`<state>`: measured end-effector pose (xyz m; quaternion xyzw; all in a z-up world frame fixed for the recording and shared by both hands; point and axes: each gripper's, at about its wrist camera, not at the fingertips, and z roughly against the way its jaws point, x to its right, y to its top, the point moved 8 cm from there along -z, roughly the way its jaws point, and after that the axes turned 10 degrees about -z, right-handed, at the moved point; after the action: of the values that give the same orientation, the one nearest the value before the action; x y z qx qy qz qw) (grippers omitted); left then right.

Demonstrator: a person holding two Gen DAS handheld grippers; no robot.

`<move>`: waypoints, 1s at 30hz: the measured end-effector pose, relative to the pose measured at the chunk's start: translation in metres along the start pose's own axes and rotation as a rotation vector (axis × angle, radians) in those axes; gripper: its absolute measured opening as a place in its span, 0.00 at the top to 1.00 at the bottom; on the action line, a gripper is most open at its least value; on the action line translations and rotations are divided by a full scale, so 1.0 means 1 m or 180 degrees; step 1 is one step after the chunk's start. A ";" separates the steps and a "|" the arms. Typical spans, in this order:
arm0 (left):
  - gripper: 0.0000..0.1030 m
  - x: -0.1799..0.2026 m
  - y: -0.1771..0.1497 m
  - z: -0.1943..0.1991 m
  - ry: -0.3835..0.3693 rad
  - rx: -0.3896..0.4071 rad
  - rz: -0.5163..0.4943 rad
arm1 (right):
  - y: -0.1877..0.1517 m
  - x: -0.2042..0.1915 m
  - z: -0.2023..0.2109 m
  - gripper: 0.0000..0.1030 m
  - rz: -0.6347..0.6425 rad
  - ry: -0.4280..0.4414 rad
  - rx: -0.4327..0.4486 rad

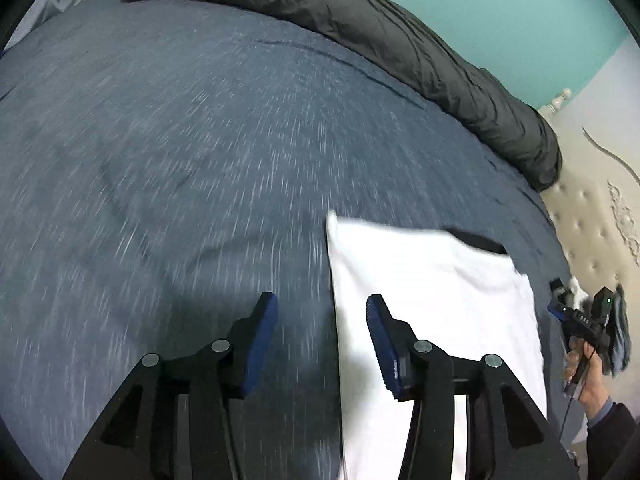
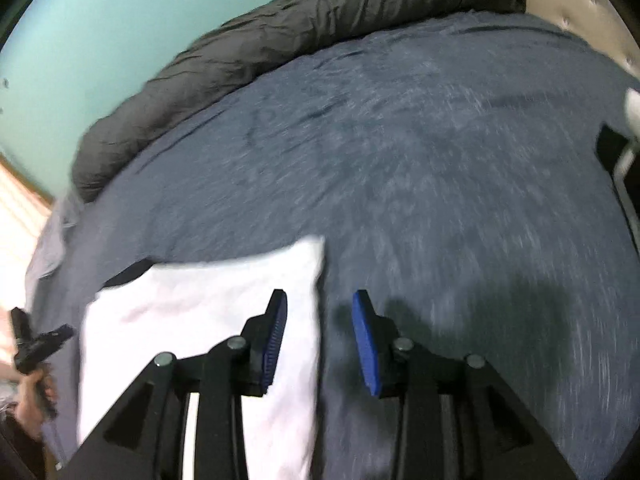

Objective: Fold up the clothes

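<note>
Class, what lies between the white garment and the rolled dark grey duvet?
Only bare blue bedspread separates the white garment from the dark grey duvet, in both wrist views.

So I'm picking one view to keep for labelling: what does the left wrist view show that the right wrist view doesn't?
Only the left wrist view shows the left tongs open up close, plus the cream tufted headboard with its carved trim.

Only the right wrist view shows the right tongs open up close, and a bright striped area at its left edge; what it is cannot be told.

Both show the white garment flat on the blue bedspread, the dark grey duvet and the teal wall.
</note>
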<state>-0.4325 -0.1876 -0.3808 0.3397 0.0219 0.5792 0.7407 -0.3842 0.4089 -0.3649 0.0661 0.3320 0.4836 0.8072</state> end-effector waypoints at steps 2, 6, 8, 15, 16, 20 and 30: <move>0.51 0.006 -0.026 0.014 -0.0104 -0.0079 0.0010 | -0.023 0.000 0.021 0.67 0.0037 0.0099 -0.0082; 0.51 0.017 -0.076 0.036 -0.0259 -0.0225 0.0005 | -0.077 0.004 0.051 0.62 0.0095 0.0268 -0.0338; 0.50 0.023 -0.102 0.043 -0.0308 -0.0329 0.0000 | -0.106 0.006 0.064 0.62 0.0204 0.0269 -0.0440; 0.49 0.035 -0.161 0.062 -0.0346 -0.0541 -0.0082 | -0.182 0.021 0.098 0.62 0.0294 0.0334 -0.0713; 0.49 0.037 -0.169 0.065 -0.0351 -0.0570 -0.0094 | -0.189 0.024 0.101 0.62 0.0277 0.0335 -0.0732; 0.49 0.041 -0.184 0.074 -0.0349 -0.0576 -0.0122 | -0.204 0.030 0.109 0.62 0.0271 0.0308 -0.0756; 0.49 0.046 -0.195 0.074 -0.0216 -0.0572 -0.0216 | -0.221 0.020 0.111 0.62 0.0507 0.0113 -0.0771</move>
<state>-0.2212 -0.2020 -0.4107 0.2903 -0.0438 0.5415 0.7877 -0.1489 0.3333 -0.3830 -0.0143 0.2791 0.5838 0.7623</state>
